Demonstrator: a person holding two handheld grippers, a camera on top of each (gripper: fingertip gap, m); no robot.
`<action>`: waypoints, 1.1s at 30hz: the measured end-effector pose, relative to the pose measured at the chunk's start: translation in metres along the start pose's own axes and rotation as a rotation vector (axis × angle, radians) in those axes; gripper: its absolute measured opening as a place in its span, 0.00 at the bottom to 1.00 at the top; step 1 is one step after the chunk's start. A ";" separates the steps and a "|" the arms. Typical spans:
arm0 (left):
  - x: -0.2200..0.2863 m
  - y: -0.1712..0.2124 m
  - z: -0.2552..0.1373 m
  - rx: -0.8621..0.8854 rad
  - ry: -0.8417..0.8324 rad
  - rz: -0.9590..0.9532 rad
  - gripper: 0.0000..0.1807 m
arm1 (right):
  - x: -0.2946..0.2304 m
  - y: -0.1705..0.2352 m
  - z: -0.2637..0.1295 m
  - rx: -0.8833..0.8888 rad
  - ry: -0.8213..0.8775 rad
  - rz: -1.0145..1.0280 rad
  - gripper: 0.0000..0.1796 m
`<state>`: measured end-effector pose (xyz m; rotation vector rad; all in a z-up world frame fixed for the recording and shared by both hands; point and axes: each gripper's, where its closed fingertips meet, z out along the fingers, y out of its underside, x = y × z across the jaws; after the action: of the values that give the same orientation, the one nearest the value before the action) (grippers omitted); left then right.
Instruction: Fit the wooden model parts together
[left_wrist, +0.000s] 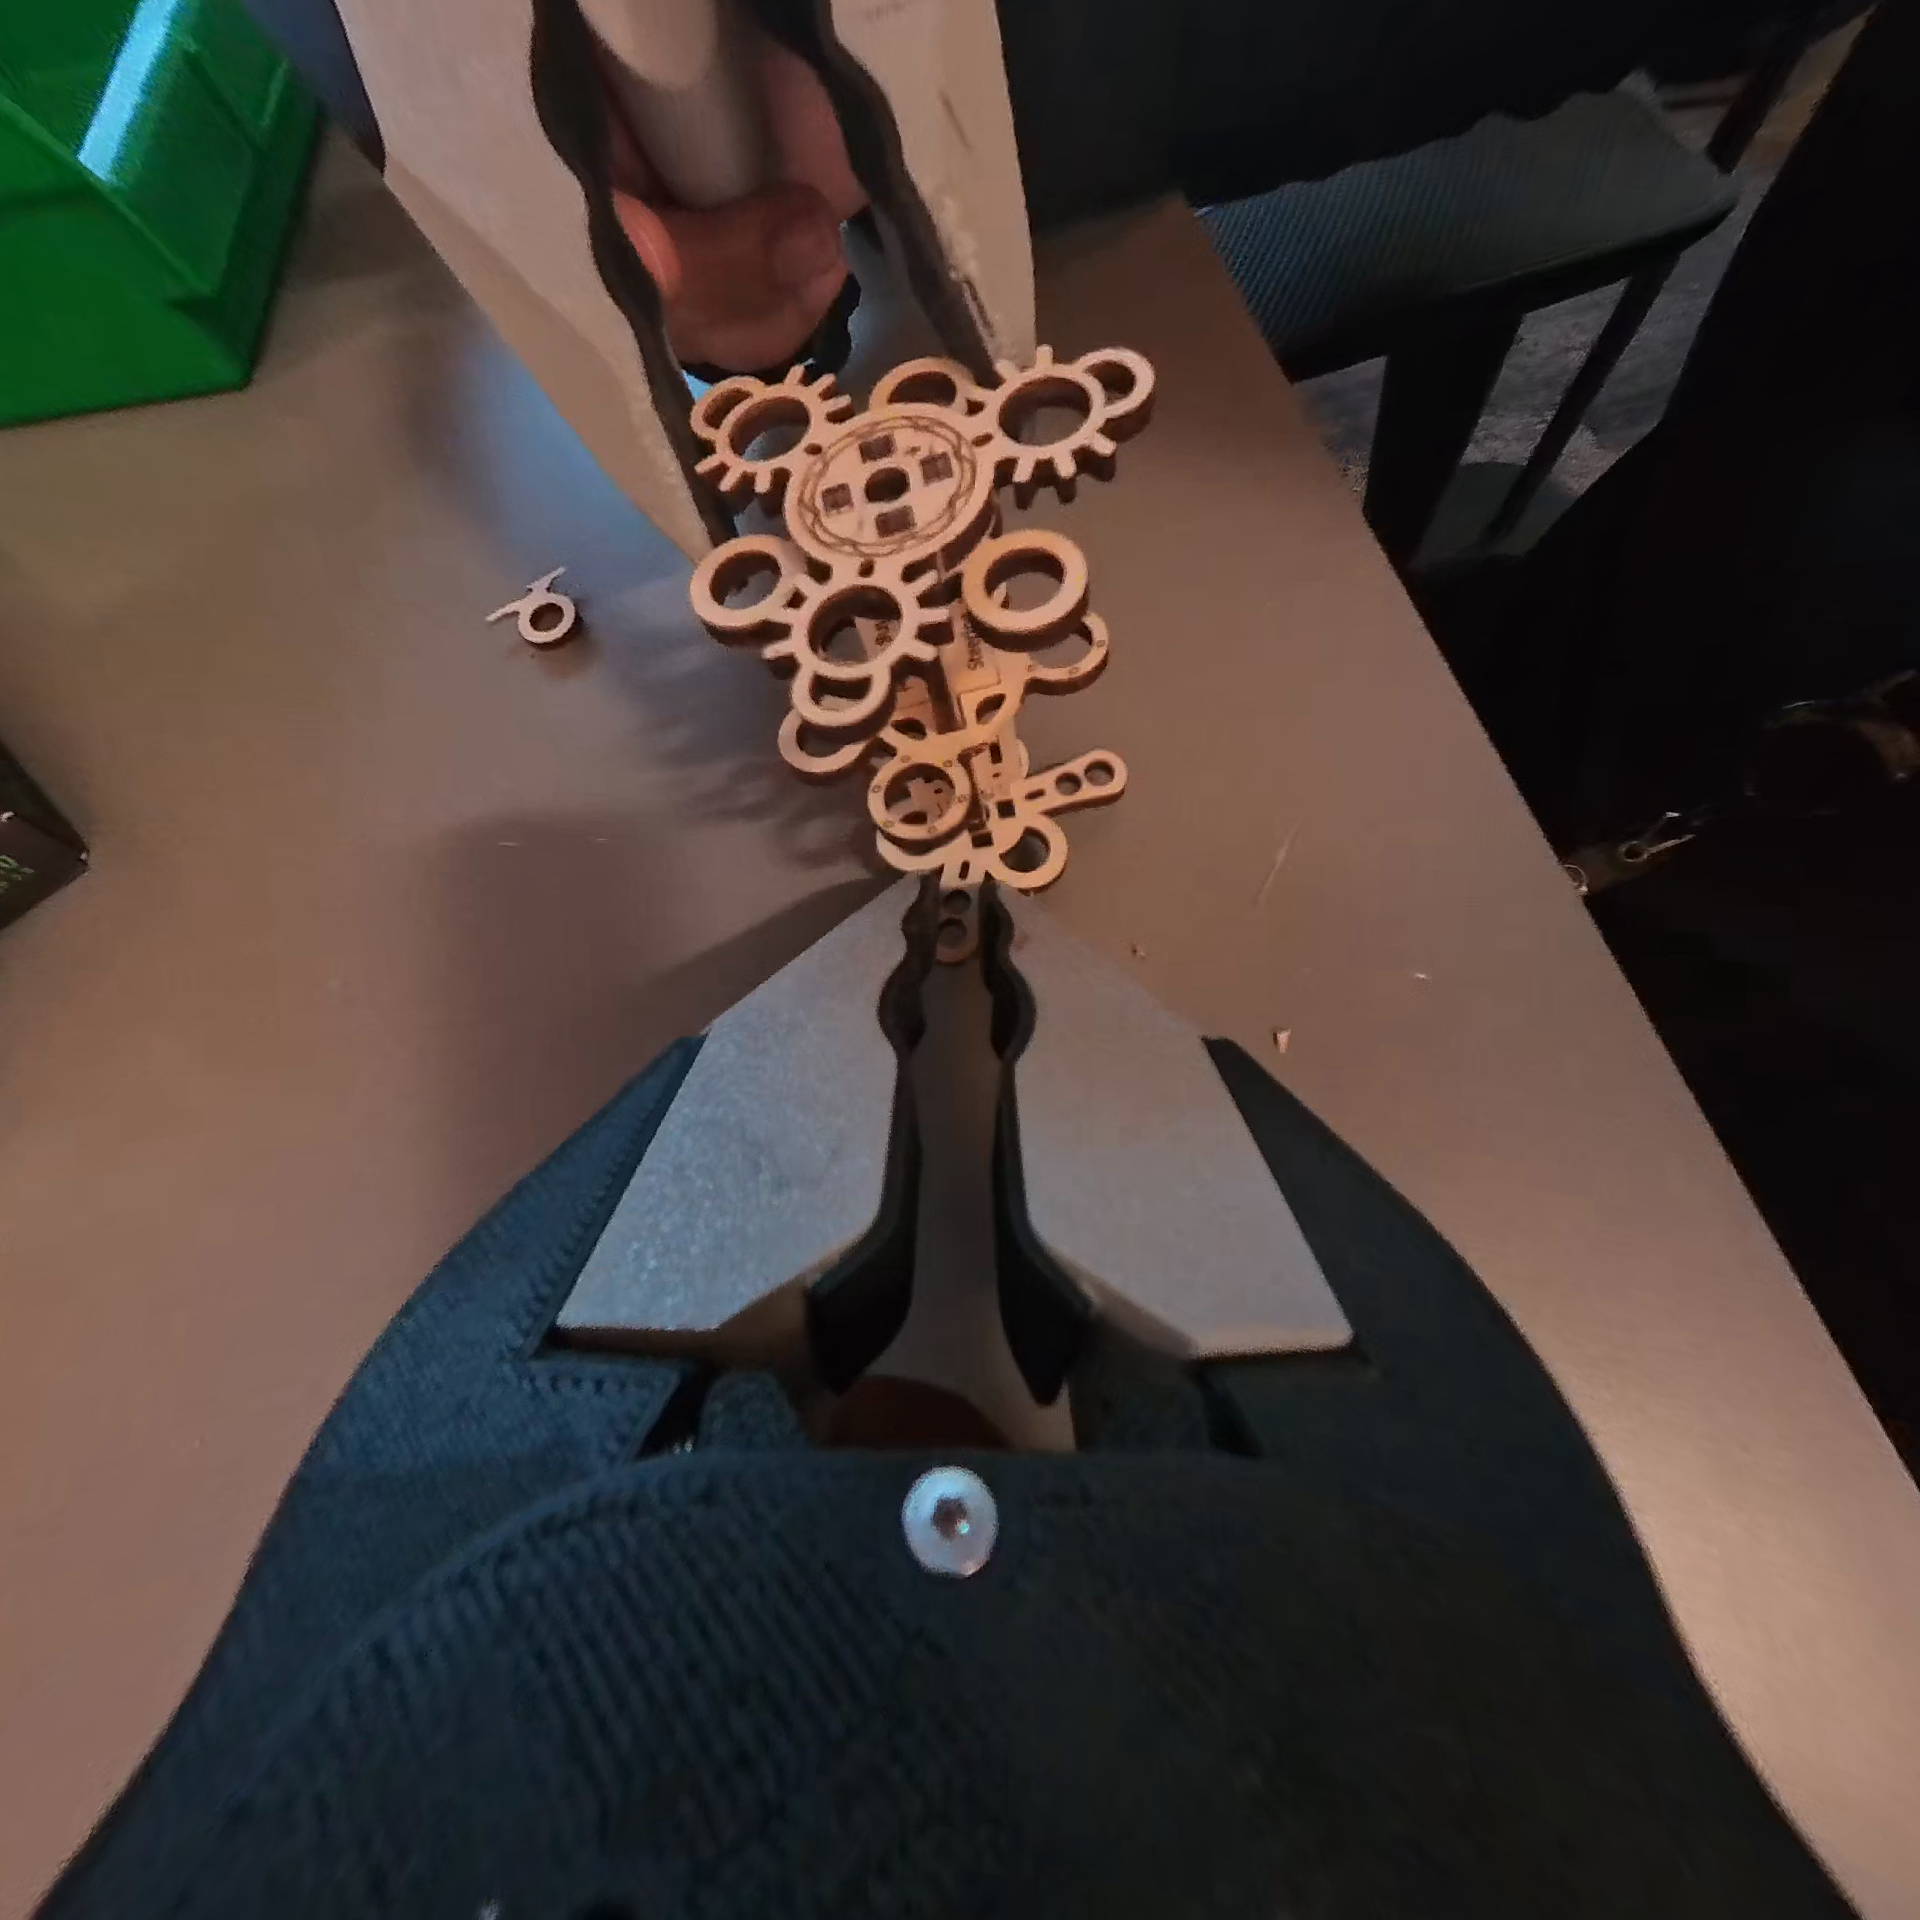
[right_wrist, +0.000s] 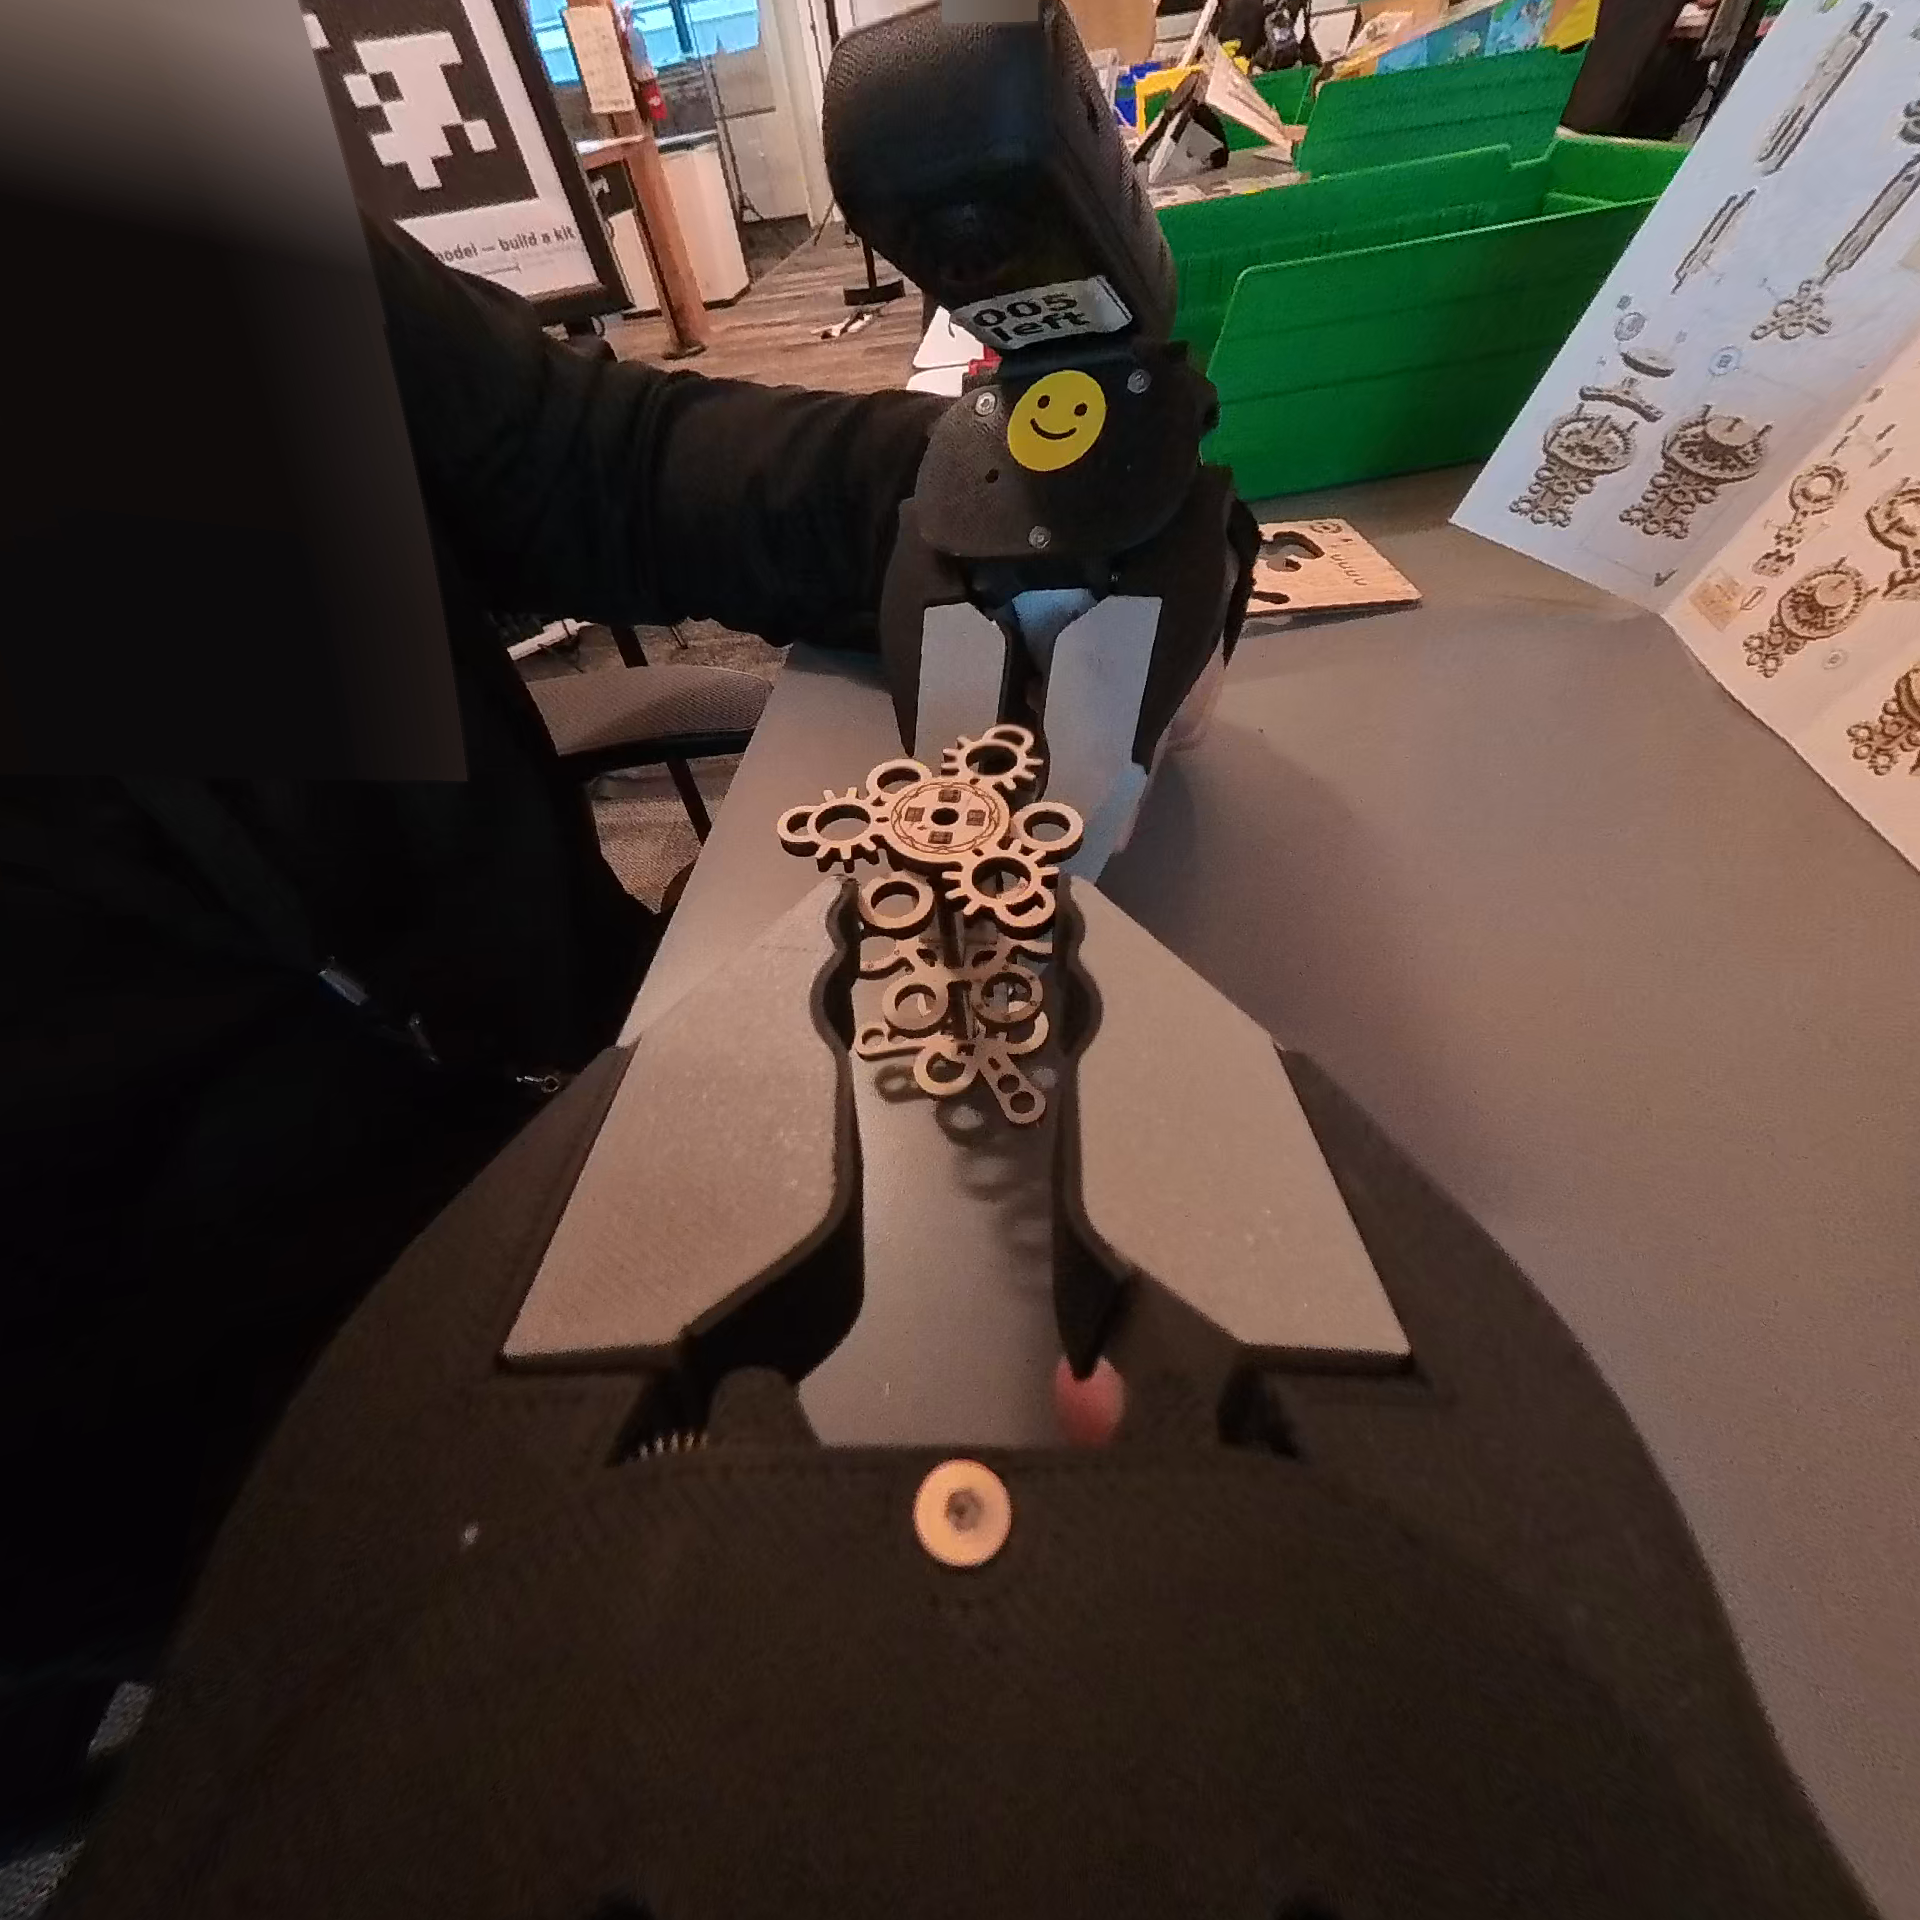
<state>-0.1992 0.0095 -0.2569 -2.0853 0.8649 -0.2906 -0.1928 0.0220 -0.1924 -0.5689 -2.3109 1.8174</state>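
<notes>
A wooden model (left_wrist: 894, 582) of stacked gears and rings with a round engraved cap is held over the grey table (left_wrist: 312, 935). My left gripper (left_wrist: 956, 914) is shut on a thin holed strip (left_wrist: 954, 927) at the model's lower end. In the right wrist view the model (right_wrist: 945, 883) sits between the fingertips of my right gripper (right_wrist: 956, 914). Its pads (right_wrist: 831, 935) press against both sides of the gear stack. The left gripper's black body (right_wrist: 1049, 520) stands behind the model. The right gripper's grey fingers (left_wrist: 499, 260) reach in from the top of the left wrist view.
A small loose wooden ring piece (left_wrist: 540, 615) lies on the table to the left. A green bin (left_wrist: 125, 208) stands at the far left. The table edge and a chair (left_wrist: 1475, 197) are to the right. An instruction sheet (right_wrist: 1714, 416), a punched-out wooden sheet (right_wrist: 1335, 577) and green bins (right_wrist: 1403, 312) stand behind.
</notes>
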 end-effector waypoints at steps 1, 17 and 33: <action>-0.001 0.000 0.000 0.001 -0.004 -0.002 0.03 | 0.000 0.000 0.000 0.000 0.002 -0.001 0.18; -0.002 -0.007 -0.004 0.051 -0.004 -0.018 0.02 | -0.002 0.000 -0.001 -0.004 -0.003 -0.020 0.18; -0.004 -0.006 -0.004 0.050 -0.017 -0.009 0.02 | -0.002 -0.002 -0.002 -0.008 -0.030 -0.002 0.20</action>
<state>-0.2011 0.0118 -0.2494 -2.0430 0.8310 -0.2959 -0.1907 0.0225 -0.1901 -0.5444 -2.3376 1.8295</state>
